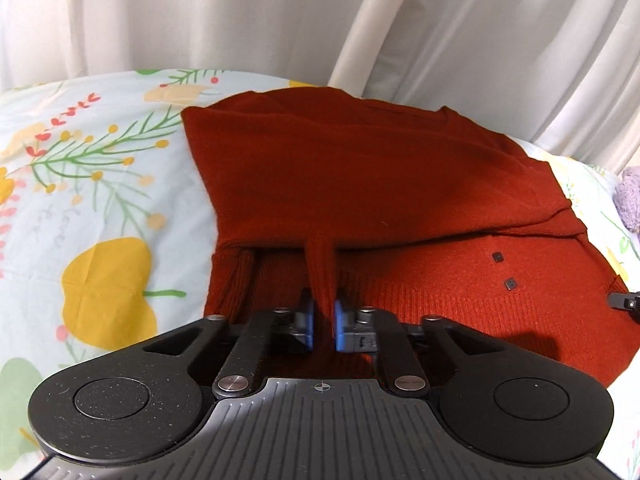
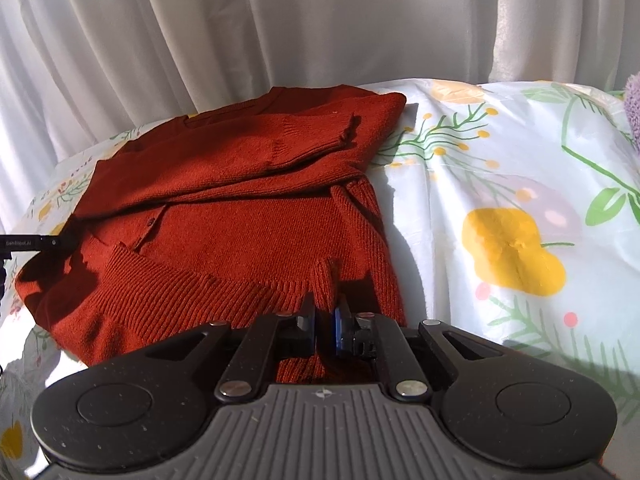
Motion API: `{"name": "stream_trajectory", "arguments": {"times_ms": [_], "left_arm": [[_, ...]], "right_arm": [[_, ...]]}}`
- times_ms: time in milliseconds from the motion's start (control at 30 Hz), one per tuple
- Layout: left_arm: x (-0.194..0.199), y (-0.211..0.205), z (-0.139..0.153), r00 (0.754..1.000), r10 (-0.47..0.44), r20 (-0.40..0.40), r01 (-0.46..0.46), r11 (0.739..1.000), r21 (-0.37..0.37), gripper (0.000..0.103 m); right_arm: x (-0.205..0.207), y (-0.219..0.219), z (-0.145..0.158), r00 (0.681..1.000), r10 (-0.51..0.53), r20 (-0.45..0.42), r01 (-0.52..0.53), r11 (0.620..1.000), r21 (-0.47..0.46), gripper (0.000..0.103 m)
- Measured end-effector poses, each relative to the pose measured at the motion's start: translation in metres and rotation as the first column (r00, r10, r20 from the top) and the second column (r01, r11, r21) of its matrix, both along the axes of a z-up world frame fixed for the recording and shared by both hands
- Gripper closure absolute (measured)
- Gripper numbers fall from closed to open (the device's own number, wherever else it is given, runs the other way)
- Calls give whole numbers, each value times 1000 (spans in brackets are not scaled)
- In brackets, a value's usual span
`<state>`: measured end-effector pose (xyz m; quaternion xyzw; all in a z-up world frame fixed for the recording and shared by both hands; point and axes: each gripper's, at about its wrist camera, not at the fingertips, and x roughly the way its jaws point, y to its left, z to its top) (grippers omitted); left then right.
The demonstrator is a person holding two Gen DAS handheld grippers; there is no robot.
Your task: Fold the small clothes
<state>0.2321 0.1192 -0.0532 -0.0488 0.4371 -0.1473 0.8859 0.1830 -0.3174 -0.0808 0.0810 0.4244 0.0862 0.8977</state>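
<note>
Surface: floral sheet [image 1: 100, 208], white curtain [image 1: 280, 20] behind | left gripper [image 1: 323, 324]: pressed on a pinched ridge of the red sweater [image 1: 360, 168] near hem | right gripper [image 2: 324, 326]: likewise pinching ribbed hem | judged: both hold the near edge to fold it away, over the body lying just ahead, sleeves already folded in.

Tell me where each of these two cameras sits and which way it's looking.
Left wrist: on the left gripper, looking down its fingers at the red sweater on the floral sheet; gripper shut on a ribbed fold; the other gripper's tip shows at the right edge.
Right wrist: on the right gripper, facing the sweater from its other side, shut on the ribbed hem.
Shared: sweater, sheet, white curtain.
</note>
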Motion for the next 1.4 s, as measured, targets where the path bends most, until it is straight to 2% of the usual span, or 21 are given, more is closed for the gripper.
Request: {"name": "stream_trajectory", "arguments": {"times_ms": [100,233,333,433,500,567,667,733,800,833,933,1033,1100,1233,1367,1400], "left_arm": [[-2,4,11,999,38,18,-37,998,-41,95],[7,29,46,990,119,69,-106,979,-174,95],[24,38,68,974,167,153,-147,980,-133,95],[46,40,75,954,210,215,-198,977,-75,101],[61,36,71,937,247,245,-250,968,-21,101],[76,41,57,943,270,196,-264,963,-55,101],[87,53,28,967,253,26,-245,954,-174,99],[76,53,19,977,212,20,-205,961,-188,91],[65,51,14,986,164,34,-157,975,-159,50],[61,51,12,987,154,35,-147,977,-151,47],[57,53,8,990,138,4,-135,976,-170,50],[54,51,13,990,141,23,-135,976,-173,59],[51,47,15,993,112,26,-106,978,-178,61],[53,34,12,997,69,34,-64,992,-110,62],[60,30,8,998,57,6,-55,988,-146,64],[60,27,7,999,50,4,-49,989,-138,76]], "right_arm": [[1,5,4,1000,5,15,-4,999,-36,97],[9,-3,29,993,-38,115,36,999,24,98],[31,-7,49,980,-83,180,71,995,74,98],[60,2,59,966,-98,239,97,995,19,98],[81,9,58,963,-101,250,109,994,-20,98],[106,12,49,966,-130,224,138,990,-21,98],[132,16,29,974,-158,160,163,987,-14,98],[137,16,18,979,-161,124,164,986,-12,97],[134,15,12,983,-148,106,149,989,-6,97],[130,14,11,985,-136,102,137,991,-3,97],[121,9,8,988,-113,104,113,994,9,96],[113,4,7,989,-115,92,112,993,43,92],[109,3,6,990,-108,88,104,994,46,89],[105,10,4,992,-75,98,77,997,-19,89],[100,16,5,991,-72,110,79,995,-58,89],[99,17,5,991,-76,115,84,994,-68,90]]}}
